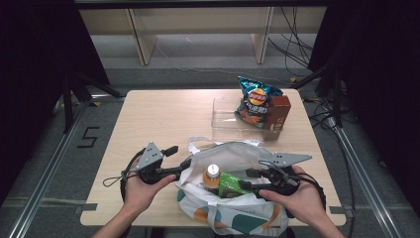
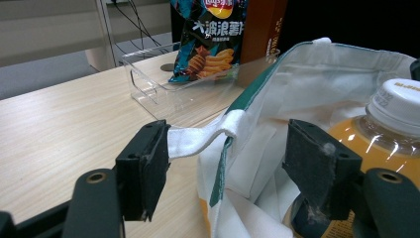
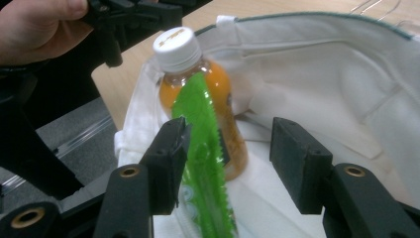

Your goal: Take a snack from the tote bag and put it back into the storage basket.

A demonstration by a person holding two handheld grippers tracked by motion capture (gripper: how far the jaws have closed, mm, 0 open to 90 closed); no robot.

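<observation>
My right gripper [image 3: 225,148] is spread open inside the tote bag [image 1: 233,210] at the table's near edge, jaws either side of a green snack packet [image 3: 205,163] lying against the orange drink bottle [image 3: 198,89]. The packet looks light, crinkly and slippery, so I'd pinch its flat middle gently. My left gripper [image 2: 225,166] is also open, straddling the bag's soft rim.

The high view looks forward and down from above the person's side of the table [image 1: 163,114]. The left gripper view sits low and close behind the left gripper [image 2: 225,166], facing the tote bag [image 2: 317,89] rim just ahead and the clear bin [image 2: 148,74] beyond. The right gripper view rides close above the right gripper [image 3: 228,163], facing down into the bag. All three share the bag and the juice bottle [image 3: 198,84].
</observation>
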